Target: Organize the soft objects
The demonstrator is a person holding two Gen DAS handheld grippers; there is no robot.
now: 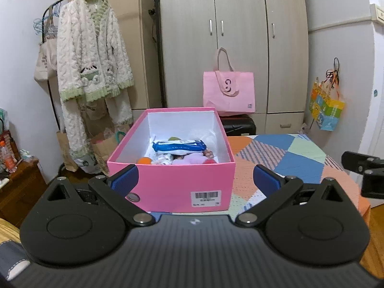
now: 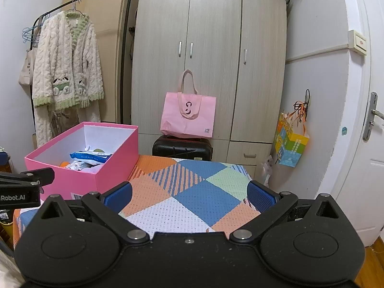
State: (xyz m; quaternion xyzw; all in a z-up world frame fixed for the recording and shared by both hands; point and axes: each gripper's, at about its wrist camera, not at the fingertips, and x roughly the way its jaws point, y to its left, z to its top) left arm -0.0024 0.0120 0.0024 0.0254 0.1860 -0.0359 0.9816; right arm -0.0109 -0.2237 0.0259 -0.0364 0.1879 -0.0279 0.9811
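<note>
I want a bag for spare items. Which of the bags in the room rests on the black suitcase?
The pink tote bag, leaning against the wardrobe. The colourful gift bag hangs on the wall instead.

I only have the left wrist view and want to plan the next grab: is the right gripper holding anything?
Observer: No. The right gripper is open, and only the patchwork tablecloth shows between its fingers.
Operator: Where is the pink box from there?
Observer: The pink box sits ahead and to that gripper's left, on the left part of the tablecloth.
Operator: Anything further right that I can't see?
Observer: A white door with a metal handle, beyond the table.
</note>
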